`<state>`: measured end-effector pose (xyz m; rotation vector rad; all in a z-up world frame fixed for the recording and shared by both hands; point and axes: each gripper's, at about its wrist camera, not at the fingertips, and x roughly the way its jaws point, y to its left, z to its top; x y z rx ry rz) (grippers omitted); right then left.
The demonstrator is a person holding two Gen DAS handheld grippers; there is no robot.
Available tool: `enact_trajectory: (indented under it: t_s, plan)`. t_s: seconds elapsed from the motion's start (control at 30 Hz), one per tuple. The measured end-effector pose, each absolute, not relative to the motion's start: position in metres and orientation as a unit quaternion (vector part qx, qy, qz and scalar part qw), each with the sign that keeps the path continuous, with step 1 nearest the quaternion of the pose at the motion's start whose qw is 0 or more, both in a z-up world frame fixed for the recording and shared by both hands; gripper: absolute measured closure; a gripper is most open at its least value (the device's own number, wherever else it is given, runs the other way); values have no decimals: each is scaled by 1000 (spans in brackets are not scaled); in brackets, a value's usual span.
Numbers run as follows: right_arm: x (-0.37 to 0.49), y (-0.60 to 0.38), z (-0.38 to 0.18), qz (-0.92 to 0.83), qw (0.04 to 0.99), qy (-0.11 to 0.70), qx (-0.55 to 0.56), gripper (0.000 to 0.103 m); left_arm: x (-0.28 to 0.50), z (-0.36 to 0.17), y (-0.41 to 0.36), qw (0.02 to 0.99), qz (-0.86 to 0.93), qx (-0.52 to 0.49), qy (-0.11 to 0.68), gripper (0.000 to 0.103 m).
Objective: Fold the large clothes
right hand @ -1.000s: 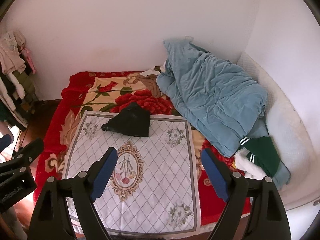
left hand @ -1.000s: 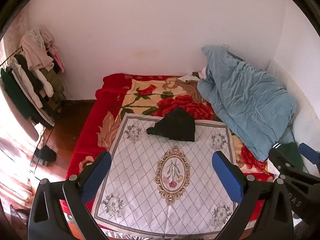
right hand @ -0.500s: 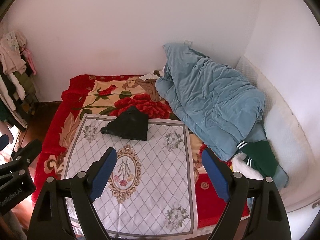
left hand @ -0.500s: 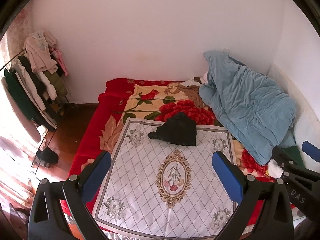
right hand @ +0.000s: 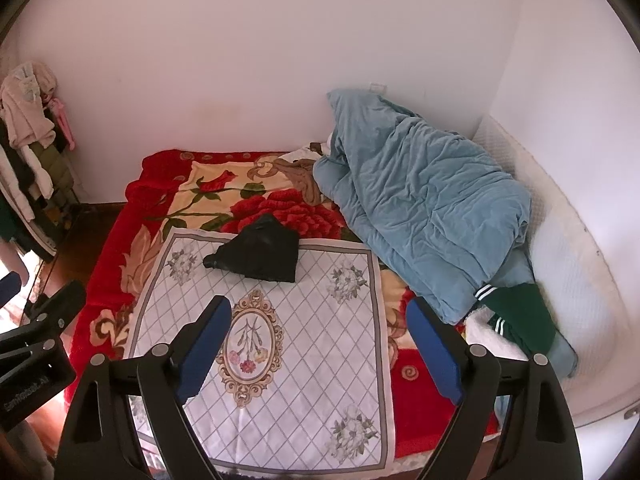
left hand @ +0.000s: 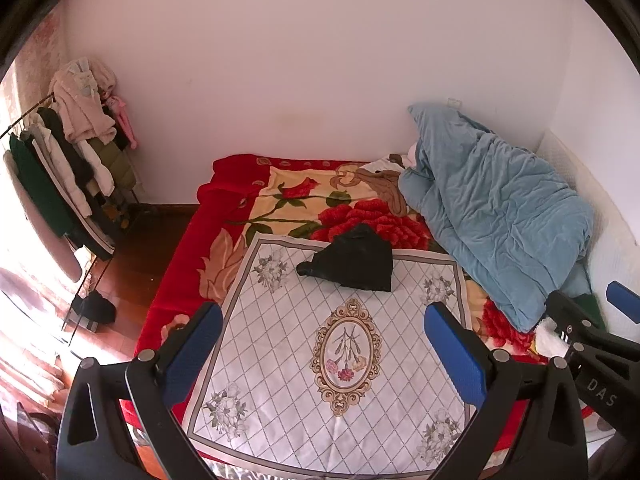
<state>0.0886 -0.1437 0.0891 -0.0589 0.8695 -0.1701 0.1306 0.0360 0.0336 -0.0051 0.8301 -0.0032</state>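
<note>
Here both claws, left [left hand: 322,354] and right [right hand: 318,346], gape above the cloth's [right hand: 280,320] near edge.

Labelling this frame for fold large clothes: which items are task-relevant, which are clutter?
Job:
- black garment, bunched on the white patterned cloth
- green striped garment at bed edge
- left gripper and right gripper, both open and empty

Lying about:
- blue duvet
- clothes rack
- red floral blanket

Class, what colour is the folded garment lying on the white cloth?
Black garment; clearest in the right wrist view.
</note>
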Motion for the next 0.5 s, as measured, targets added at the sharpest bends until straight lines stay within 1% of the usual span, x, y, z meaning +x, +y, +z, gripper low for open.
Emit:
enact_trajectory:
  t_s: [0.5]
  plan:
    - [92, -142, 92, -78, 904, 420, -24, 13, 131, 34, 35, 915, 0, -3, 404, 0]
